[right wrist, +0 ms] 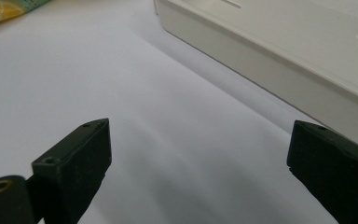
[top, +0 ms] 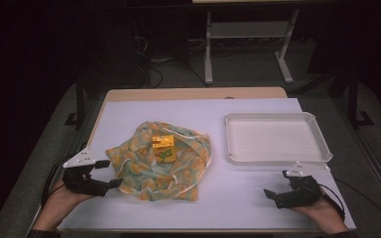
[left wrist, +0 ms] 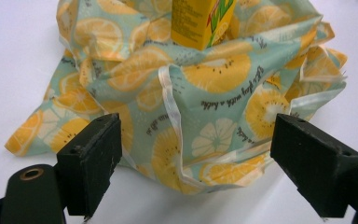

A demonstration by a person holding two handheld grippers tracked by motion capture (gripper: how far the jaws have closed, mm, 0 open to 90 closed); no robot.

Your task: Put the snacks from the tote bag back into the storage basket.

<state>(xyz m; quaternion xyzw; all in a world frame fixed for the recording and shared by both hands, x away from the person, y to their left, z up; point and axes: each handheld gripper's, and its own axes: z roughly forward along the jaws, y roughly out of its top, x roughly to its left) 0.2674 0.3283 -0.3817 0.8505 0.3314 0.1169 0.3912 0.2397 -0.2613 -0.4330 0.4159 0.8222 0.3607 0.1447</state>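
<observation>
A white tray point(top: 278, 157) sits just beyond the right gripper point(top: 278, 194), whose 2 jaws gape wide over bare table. The citrus-print bag point(top: 144, 173) lies bunched at the left gripper point(top: 110, 173), jaws wide around its near edge, with the yellow carton point(top: 163, 147) on the bag farther ahead.

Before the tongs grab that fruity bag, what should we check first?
1. Left tongs open: ok.
2. Left tongs close to the bag, its edge between the jaws: ok.
3. Yellow carton sitting on the bag, could tip when cloth is pulled: not ok.
4. Right tongs open, over bare table: ok.
5. White tray has free room: ok.
6. Anything hidden under the bag: cannot tell.
</observation>
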